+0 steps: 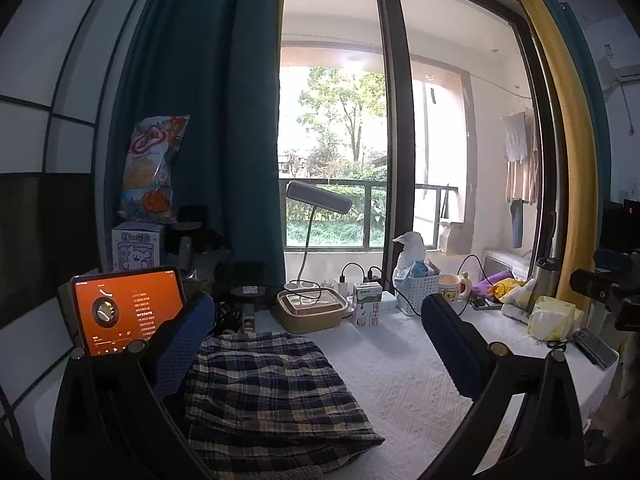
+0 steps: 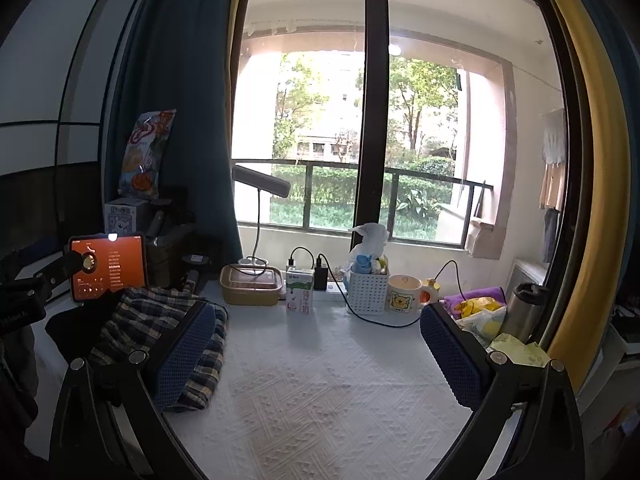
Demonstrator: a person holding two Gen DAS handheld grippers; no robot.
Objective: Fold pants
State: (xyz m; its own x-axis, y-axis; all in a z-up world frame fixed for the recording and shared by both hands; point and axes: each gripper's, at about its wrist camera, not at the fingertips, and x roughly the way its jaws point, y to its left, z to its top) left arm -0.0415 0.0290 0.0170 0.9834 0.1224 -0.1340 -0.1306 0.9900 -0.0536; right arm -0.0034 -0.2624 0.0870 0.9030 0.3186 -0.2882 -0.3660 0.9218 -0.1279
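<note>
The plaid pants (image 1: 264,396) lie folded into a compact bundle on the white textured tablecloth (image 1: 400,380), toward the table's left side and near its front edge; in the right wrist view the same bundle (image 2: 160,328) sits at the left, partly behind that gripper's left finger.

The left gripper (image 1: 316,340) hangs just above the cloth with its fingers wide apart and nothing between them; its left pad (image 1: 184,344) stands beside the bundle's left edge, though whether it touches the fabric I cannot tell; its right pad is over bare tablecloth. The right gripper (image 2: 318,348) is likewise spread wide and empty, over the open middle of the table.

Along the back edge, under the window, stand a tan lidded container (image 2: 250,284), a milk carton (image 2: 300,290), a white basket (image 2: 367,290) and a mug with a bear print (image 2: 404,294); a steel flask (image 2: 524,312) stands at the right edge; a tablet with an orange screen (image 1: 128,312) leans at the back left corner, behind the pants.
</note>
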